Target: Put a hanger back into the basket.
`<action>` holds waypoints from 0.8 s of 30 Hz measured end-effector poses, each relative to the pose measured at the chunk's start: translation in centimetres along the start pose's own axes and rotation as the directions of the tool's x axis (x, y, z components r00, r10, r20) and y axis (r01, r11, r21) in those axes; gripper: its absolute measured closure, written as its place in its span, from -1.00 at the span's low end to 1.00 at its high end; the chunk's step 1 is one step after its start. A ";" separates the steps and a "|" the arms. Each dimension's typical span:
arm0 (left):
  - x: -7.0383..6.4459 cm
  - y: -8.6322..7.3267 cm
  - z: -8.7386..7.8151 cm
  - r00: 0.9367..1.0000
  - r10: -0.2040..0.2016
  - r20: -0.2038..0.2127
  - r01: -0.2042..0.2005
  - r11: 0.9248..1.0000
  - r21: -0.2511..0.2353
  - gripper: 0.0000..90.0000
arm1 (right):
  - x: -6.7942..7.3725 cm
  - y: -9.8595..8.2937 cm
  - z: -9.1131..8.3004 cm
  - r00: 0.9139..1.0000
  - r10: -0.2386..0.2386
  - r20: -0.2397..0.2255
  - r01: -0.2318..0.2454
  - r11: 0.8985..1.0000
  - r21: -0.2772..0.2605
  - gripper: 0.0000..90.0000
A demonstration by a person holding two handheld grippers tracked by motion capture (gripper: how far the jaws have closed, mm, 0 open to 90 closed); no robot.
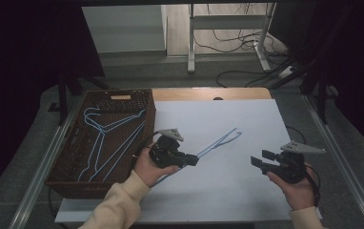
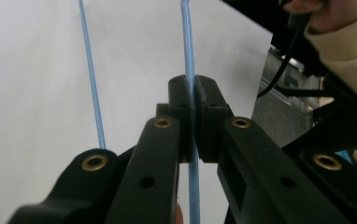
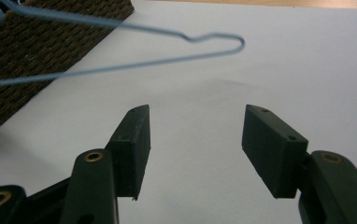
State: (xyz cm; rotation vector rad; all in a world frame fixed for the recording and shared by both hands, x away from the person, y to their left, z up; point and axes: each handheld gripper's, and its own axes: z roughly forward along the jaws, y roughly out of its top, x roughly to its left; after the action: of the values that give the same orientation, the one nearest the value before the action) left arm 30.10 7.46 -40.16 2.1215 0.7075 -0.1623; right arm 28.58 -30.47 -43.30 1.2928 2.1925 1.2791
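Your bench (image 1: 208,93) is a wooden top almost wholly covered by a white sheet (image 1: 227,157), smooth and bare apart from what you are working with. Beyond the far edge lies a grey floor (image 1: 170,71) with the legs of a metal stand (image 1: 192,43) and loose black cables (image 1: 237,40); the room on both sides is dark.

Count two tools, one in each of your hands. Your left tool (image 1: 192,159) is clenched on the wire of a blue hanger (image 1: 220,140); in the left gripper view the jaws are pressed together with that hanger's (image 2: 188,51) wire running straight up between them, and its second wire stands off to the left of the jaws, well apart from them. From this tool the hanger stretches ahead and away across the sheet, its narrow bent end farthest out.

Your right tool (image 1: 260,160) is released, jaws spread wide with nothing between them, hovering over the sheet well to the right of the left tool. In the right gripper view the hanger's (image 3: 204,42) bent end lies ahead of this tool (image 3: 195,135), above the gap between the jaws and not touching them.

To the left of your left tool stands one dark woven basket (image 1: 123,95), just beside your hand. Inside it lie more blue hangers (image 1: 106,138); they overlap, so I cannot tell the exact number, though at least two show.
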 end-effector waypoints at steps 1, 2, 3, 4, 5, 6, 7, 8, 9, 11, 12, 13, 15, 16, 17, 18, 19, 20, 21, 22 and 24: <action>0.1 0.0 -0.6 1.000 -0.005 0.001 0.005 1.000 -0.014 0.93 | 0.0 0.0 0.0 1.000 -0.001 0.000 0.001 1.000 0.002 -0.06; 0.2 0.0 -1.3 1.000 -0.010 0.001 0.010 1.000 -0.025 0.93 | 0.0 0.0 0.1 1.000 -0.002 -0.001 0.002 1.000 0.006 -0.05; 0.2 0.0 -1.9 1.000 -0.014 -0.003 0.013 0.999 -0.037 0.93 | 0.0 -0.1 0.1 1.000 0.000 -0.001 0.000 1.000 0.009 -0.05; 0.3 -0.1 -2.5 1.000 -0.016 -0.003 0.016 0.999 -0.047 0.93 | 0.0 -0.1 0.2 1.000 -0.003 -0.003 0.003 1.000 0.012 -0.05; 0.4 -0.2 -3.3 1.000 -0.024 -0.004 0.024 0.998 -0.065 0.93 | 0.0 -0.1 0.3 1.000 -0.006 -0.003 0.006 1.000 0.015 -0.05; 0.4 -0.2 -3.8 1.000 -0.026 -0.006 0.026 0.997 -0.072 0.93 | 0.1 -0.2 0.4 1.000 -0.007 -0.002 0.007 1.000 0.018 -0.05; 0.5 -0.3 -4.4 1.000 -0.030 -0.007 0.029 0.996 -0.083 0.93 | 0.0 -0.2 0.5 1.000 -0.012 -0.003 0.012 1.000 0.018 -0.05; 0.6 -0.4 -5.0 0.999 -0.030 -0.013 0.028 0.996 -0.089 0.93 | 0.1 -0.2 0.5 1.000 -0.012 -0.004 0.012 1.000 0.022 -0.05; 0.8 -0.5 -5.5 0.999 -0.032 -0.011 0.031 0.995 -0.097 0.93 | 0.1 -0.2 0.6 1.000 -0.009 -0.002 0.009 1.000 0.027 -0.05; 1.0 -0.8 -6.6 0.999 -0.038 -0.015 0.036 0.993 -0.114 0.93 | 0.2 -0.2 0.7 1.000 -0.012 -0.003 0.012 0.999 0.032 -0.05; 1.0 -0.9 -7.1 0.999 -0.041 -0.021 0.038 0.992 -0.120 0.93 | 0.2 -0.2 0.7 1.000 -0.015 -0.002 0.015 0.999 0.034 -0.05; 1.1 -1.1 -7.6 0.999 -0.045 -0.021 0.042 0.991 -0.131 0.93 | 0.2 -0.3 0.8 1.000 -0.019 0.000 0.019 0.999 0.036 -0.05; 1.3 -1.4 -8.5 0.998 -0.055 -0.023 0.051 0.988 -0.149 0.93 | 0.2 -0.3 0.9 1.000 -0.020 -0.002 0.020 0.999 0.042 -0.05; 1.4 -1.5 -9.0 0.998 -0.059 -0.025 0.055 0.986 -0.156 0.94 | 0.3 -0.3 0.9 1.000 -0.020 -0.001 0.020 0.999 0.044 -0.05; 1.5 -1.7 -9.5 0.998 -0.063 -0.028 0.058 0.985 -0.163 0.93 | 0.3 -0.3 1.0 1.000 -0.021 -0.001 0.021 0.999 0.046 -0.04; 1.6 -1.9 -10.0 0.997 -0.067 -0.030 0.061 0.983 -0.171 0.93 | 0.3 -0.3 1.0 1.000 -0.022 0.000 0.022 0.999 0.046 -0.04; 1.7 -2.1 -10.5 0.997 -0.072 -0.032 0.065 0.981 -0.181 0.93 | 0.3 -0.3 1.0 1.000 -0.024 -0.001 0.024 0.999 0.046 -0.04; 1.9 -2.4 -11.1 0.996 -0.076 -0.035 0.068 0.979 -0.190 0.93 | 0.3 -0.2 1.1 1.000 -0.025 -0.001 0.025 0.999 0.047 -0.04; 2.0 -2.6 -11.6 0.996 -0.085 -0.036 0.076 0.976 -0.202 0.93 | 0.3 -0.2 1.1 1.000 -0.024 -0.001 0.024 0.999 0.049 -0.04; 2.2 -2.8 -12.1 0.995 -0.091 -0.039 0.081 0.974 -0.212 0.93 | 0.3 -0.2 1.2 1.000 -0.025 0.000 0.025 0.998 0.049 -0.04; 2.5 -3.3 -13.2 0.993 -0.104 -0.049 0.090 0.969 -0.230 0.93 | 0.4 -0.3 1.3 1.000 -0.025 0.001 0.024 0.998 0.055 -0.04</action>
State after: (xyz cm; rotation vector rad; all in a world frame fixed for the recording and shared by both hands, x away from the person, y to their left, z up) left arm 28.61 20.25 -35.28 1.8807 0.8261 -0.0657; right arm 29.04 -29.48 -44.17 1.2825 2.2501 1.2165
